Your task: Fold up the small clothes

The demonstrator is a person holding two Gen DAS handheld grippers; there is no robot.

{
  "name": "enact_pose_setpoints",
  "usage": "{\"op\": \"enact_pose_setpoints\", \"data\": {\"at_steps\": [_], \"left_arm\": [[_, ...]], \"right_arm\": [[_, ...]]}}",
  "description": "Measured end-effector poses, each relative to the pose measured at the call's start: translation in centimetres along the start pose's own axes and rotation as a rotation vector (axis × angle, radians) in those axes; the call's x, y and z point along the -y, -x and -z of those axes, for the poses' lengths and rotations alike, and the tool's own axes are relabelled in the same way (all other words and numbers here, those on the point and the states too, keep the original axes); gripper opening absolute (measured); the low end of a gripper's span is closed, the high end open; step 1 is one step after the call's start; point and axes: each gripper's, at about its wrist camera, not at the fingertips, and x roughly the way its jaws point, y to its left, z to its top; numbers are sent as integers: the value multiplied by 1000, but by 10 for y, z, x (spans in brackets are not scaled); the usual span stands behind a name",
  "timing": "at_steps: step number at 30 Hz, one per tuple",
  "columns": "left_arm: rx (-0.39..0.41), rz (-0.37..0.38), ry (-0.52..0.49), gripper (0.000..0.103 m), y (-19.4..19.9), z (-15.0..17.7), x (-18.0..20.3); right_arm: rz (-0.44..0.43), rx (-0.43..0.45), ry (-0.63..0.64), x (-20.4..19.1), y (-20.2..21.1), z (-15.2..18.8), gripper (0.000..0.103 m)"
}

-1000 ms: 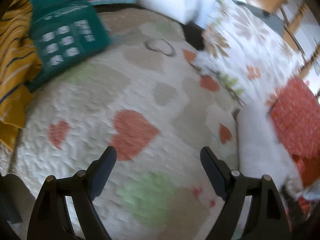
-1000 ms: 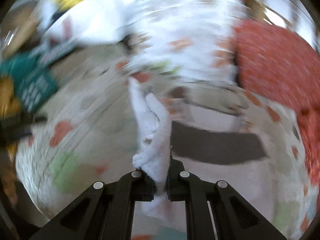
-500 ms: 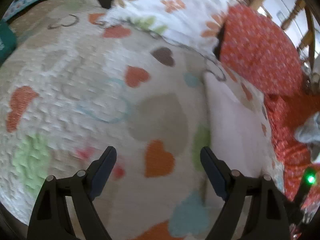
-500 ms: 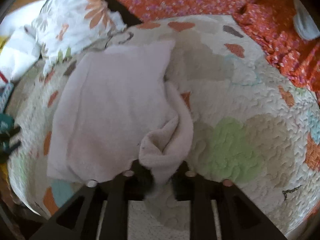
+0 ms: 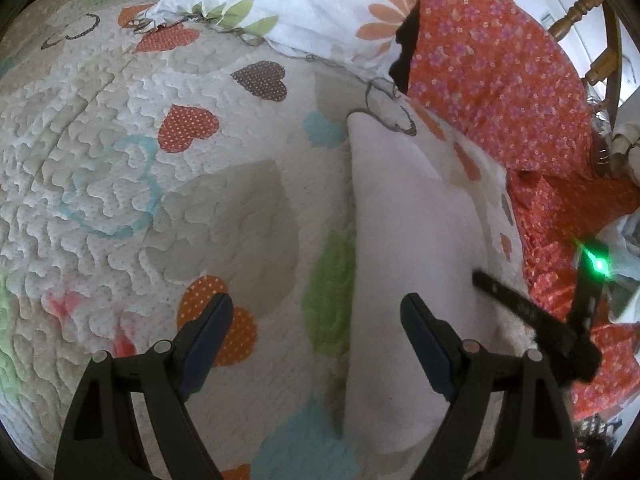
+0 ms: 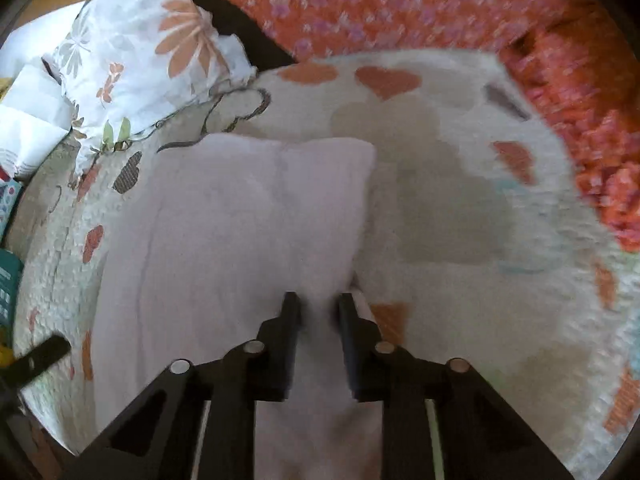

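A pale pink cloth [image 6: 240, 232] lies spread flat on the heart-patterned quilt [image 6: 460, 208]. My right gripper [image 6: 318, 306] sits low on the cloth's near right edge, its jaws slightly parted with the cloth between them. In the left wrist view the same cloth [image 5: 408, 216] lies to the right. My left gripper [image 5: 316, 316] is open and empty, hovering over the quilt [image 5: 120, 160] at the cloth's left edge. The right gripper's finger [image 5: 516, 304] shows at the cloth's far side.
A white floral pillow [image 5: 288, 4] and an orange floral cover [image 5: 492, 72] lie at the back. A wooden chair [image 5: 592, 12] stands behind them. A teal garment [image 6: 8, 288] lies at the left edge of the right wrist view.
My right gripper has lowered the bunched cloth edge, and the cloth now lies flat; its jaws have eased apart. My left gripper has swung right, from the clothes pile to the cloth's edge.
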Motion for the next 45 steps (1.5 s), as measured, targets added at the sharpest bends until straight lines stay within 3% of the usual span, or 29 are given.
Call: {"op": "enact_pose_setpoints", "data": {"at_steps": [8, 11, 13, 15, 18, 22, 28, 32, 34, 38, 42, 45], "left_arm": [[-30, 10, -69, 85, -11, 1, 14], [-8, 12, -173, 85, -9, 5, 38], [-15, -24, -273, 85, -12, 16, 54], [-56, -78, -353, 85, -19, 35, 63], [-161, -90, -357, 85, -36, 60, 55], [-97, -98, -426, 85, -25, 78, 50], [-67, -67, -389, 85, 1, 91, 35], [53, -65, -355, 85, 30, 91, 37], [143, -81, -338, 85, 54, 93, 35], [373, -188, -308, 94, 99, 99, 33], [647, -331, -316, 103, 141, 115, 36], [740, -385, -352, 103, 158, 118, 44]], "right_arm": [[26, 50, -38, 15, -5, -24, 27], [14, 71, -47, 20, 12, -22, 27], [16, 86, -28, 19, 25, -17, 27], [10, 87, -12, 17, 34, -10, 27], [7, 78, -1, 17, 45, 3, 27], [-15, 44, -30, 21, 52, 22, 27], [-58, 20, -64, 22, 69, 57, 27], [-81, -105, -92, 23, 53, 94, 32], [-82, -118, -116, 28, 51, 106, 33], [-86, -105, -121, 33, 64, 118, 45], [-119, -161, -175, 41, 60, 141, 53], [-92, -97, -111, 30, 76, 142, 53]]}}
